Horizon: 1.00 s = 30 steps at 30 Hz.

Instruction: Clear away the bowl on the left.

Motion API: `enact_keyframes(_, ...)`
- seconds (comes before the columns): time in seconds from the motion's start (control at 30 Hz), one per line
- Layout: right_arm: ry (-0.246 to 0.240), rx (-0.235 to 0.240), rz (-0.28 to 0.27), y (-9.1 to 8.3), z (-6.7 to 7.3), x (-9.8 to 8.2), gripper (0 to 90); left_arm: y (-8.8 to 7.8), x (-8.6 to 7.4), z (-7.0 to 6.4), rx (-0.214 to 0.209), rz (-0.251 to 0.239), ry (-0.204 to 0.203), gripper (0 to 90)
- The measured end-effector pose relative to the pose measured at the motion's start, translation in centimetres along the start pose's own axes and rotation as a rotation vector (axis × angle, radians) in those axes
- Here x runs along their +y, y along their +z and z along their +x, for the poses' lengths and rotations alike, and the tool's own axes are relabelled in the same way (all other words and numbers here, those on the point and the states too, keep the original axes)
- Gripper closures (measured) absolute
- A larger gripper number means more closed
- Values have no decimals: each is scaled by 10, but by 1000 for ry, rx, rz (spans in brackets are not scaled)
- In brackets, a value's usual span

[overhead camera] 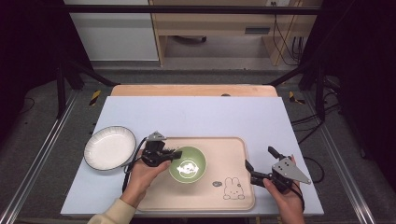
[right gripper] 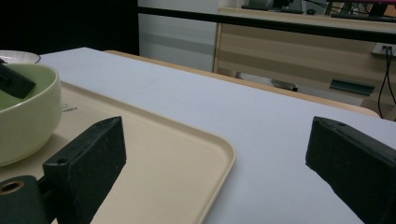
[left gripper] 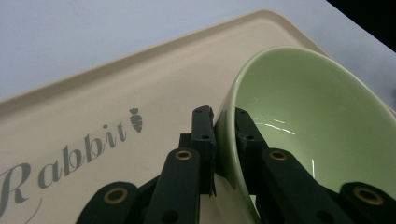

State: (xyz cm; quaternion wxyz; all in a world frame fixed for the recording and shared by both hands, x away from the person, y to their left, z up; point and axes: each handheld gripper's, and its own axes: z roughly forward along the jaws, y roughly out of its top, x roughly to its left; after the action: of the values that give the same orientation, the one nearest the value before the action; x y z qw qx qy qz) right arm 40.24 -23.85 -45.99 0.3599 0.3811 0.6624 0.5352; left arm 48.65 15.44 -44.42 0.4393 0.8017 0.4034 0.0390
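The left gripper (overhead camera: 173,154), held in the hand (overhead camera: 145,173) at lower centre-left of the high view, is closed on the wall of the green bowl (overhead camera: 187,164): in the left gripper view one jaw presses the outside of the rim and the other the inside, with the bowl wall (left gripper: 229,140) pinched between them. The right gripper (overhead camera: 257,164), at the lower right of the high view, has its jaws spread wide and nothing between them; its own view looks across the tray's near corner (right gripper: 224,154), with one jaw over the tray and the other over the bare table. The bowl sits on the beige tray (overhead camera: 233,144) in its left-centre part, with a small rabbit drawing (overhead camera: 233,189) printed toward the tray's lower right. To the left of the tray, apart from it, a white plate (overhead camera: 109,147) lies on the pale tabletop (overhead camera: 196,114). Farther back, at the top of the frame, are a wooden desk and the floor. The step in hand looks like the grasp of the bowl by its rim, already made. The next move probably calls for a steady lift, keeping the bowl level so that it does not pivot in the one-sided pinch, and clearing the tray's raised edge if it is carried toward the plate.
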Motion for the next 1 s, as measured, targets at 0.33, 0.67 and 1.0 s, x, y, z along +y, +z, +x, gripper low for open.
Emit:
enact_keyframes(0.33,1,2,0,0,0,0,52,4,-2,1,10,10,-8,811)
enact_keyframes(0.67,3,2,3,0,0,0,52,5,-2,2,11,10,-11,812)
enact_keyframes(1.0,-1,5,6,1,0,-1,52,7,-3,2,23,17,-5,817)
